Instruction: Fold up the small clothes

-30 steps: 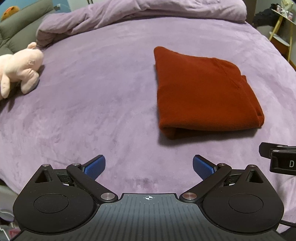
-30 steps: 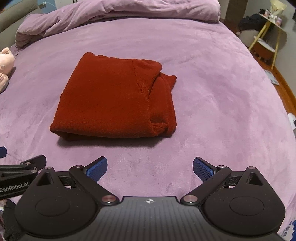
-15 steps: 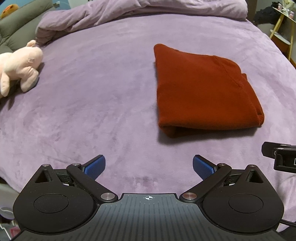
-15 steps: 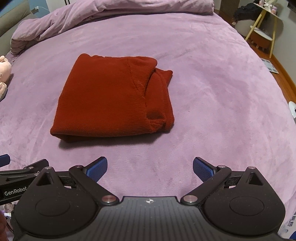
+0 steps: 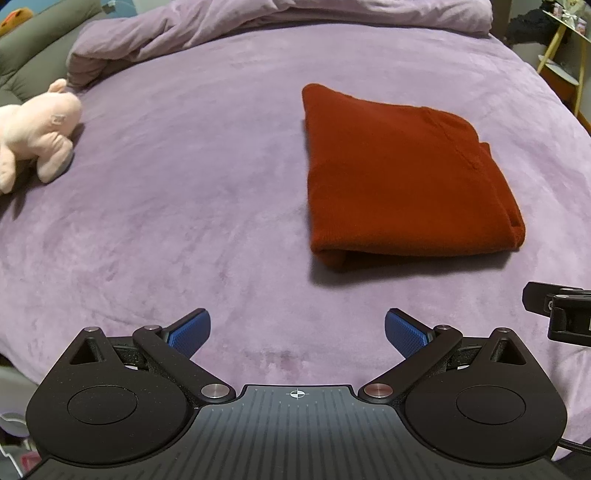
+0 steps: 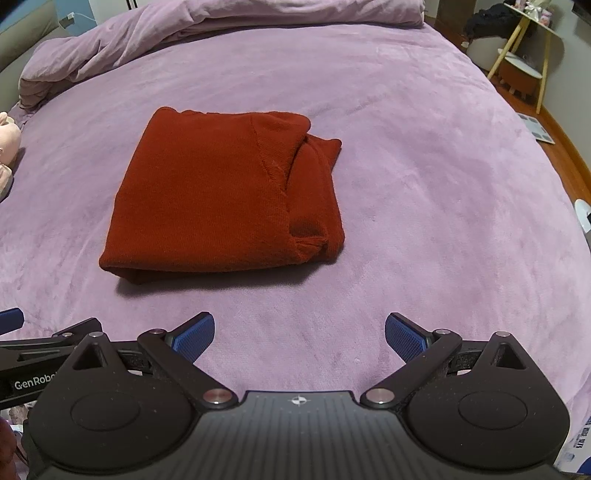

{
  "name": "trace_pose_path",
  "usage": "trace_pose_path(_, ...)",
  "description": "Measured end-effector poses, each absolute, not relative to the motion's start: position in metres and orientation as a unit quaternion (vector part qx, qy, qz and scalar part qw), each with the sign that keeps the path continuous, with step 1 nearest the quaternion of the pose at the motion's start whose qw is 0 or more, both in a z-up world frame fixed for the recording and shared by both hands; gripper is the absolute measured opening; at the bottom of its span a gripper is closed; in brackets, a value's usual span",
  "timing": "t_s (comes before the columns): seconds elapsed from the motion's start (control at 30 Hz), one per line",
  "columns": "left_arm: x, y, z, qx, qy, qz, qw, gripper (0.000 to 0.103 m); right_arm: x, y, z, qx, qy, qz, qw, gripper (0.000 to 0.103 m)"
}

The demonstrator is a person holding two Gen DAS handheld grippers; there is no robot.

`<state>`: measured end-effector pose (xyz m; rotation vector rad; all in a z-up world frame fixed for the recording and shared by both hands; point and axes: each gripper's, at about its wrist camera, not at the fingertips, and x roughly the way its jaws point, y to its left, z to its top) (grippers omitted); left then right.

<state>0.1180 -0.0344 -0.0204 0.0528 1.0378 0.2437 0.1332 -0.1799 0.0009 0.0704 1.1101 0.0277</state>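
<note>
Sweater: rust-red sweater [image 6: 221, 199], folded into a flat, roughly square packet, lies on the purple bed cover [image 6: 424, 184]; in the right wrist view it sits at about 11 o'clock from the fingers, in the left wrist view [image 5: 402, 184] at about 1 o'clock.
Fold edges: rounded fold faces the cameras; a tucked sleeve shows along the packet's right side.
Left gripper: left gripper [image 5: 297, 328] hovers above bare cover, jaws spread wide, blue pads [image 5: 190, 330] holding nothing, well short of the sweater.
Right gripper: right gripper [image 6: 299, 332] likewise gapes wide with nothing between its pads [image 6: 404, 334], clear of the sweater's near edge.
Toy: pink stuffed toy [image 5: 35, 129] rests at 10 o'clock in the left view, well apart from the sweater.
Duvet: bunched purple duvet [image 6: 221, 26] runs along the far side at 12 o'clock.
</note>
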Motion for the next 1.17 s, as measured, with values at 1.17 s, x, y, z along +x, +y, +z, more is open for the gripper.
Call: trace_pose_path(1.17,0.1199,-0.0371,-0.0170,0.030,0.494,0.118,0.861,0.103,0.1323,-0.1816,0.0029,0.034,0.522,0.012,0.852,0.099)
